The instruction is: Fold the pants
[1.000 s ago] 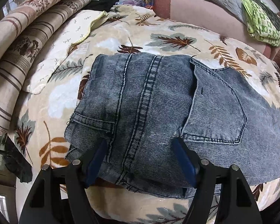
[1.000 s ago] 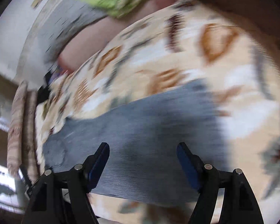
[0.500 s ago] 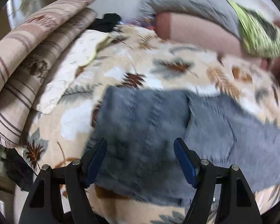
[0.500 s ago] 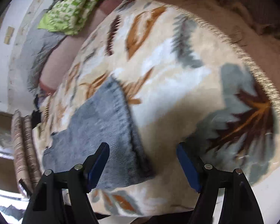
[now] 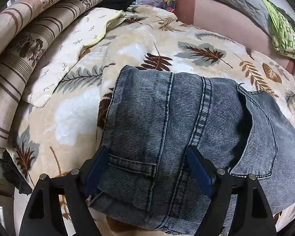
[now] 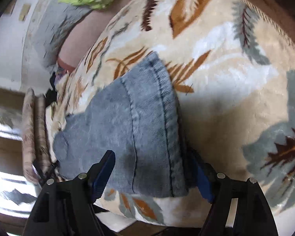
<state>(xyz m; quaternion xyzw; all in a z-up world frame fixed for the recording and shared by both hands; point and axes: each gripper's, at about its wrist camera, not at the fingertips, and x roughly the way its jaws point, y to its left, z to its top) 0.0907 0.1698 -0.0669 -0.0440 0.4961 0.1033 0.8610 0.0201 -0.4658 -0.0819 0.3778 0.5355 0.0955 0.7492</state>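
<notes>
Left tool [image 5: 147, 169]: fingers spread wide, straddling the waistband end of the pants [image 5: 186, 137], nothing pinched, blue pads either side of the near fold. Right tool [image 6: 151, 175]: likewise spread, set over the hem end of the same pants [image 6: 131, 122], its right finger just beyond the stitched hem edge. Pants: grey-blue ribbed denim, lying flat on the leaf-print blanket [image 5: 147, 45] covering the bed, back pocket [image 5: 261, 137] uppermost toward the right. Also present: a cream pillow [image 5: 72, 49] left of the pants, striped folded bedding [image 5: 29, 29] beyond it, a green patterned cloth [image 5: 285, 31] at far right on the pink bolster [image 5: 222, 13].
</notes>
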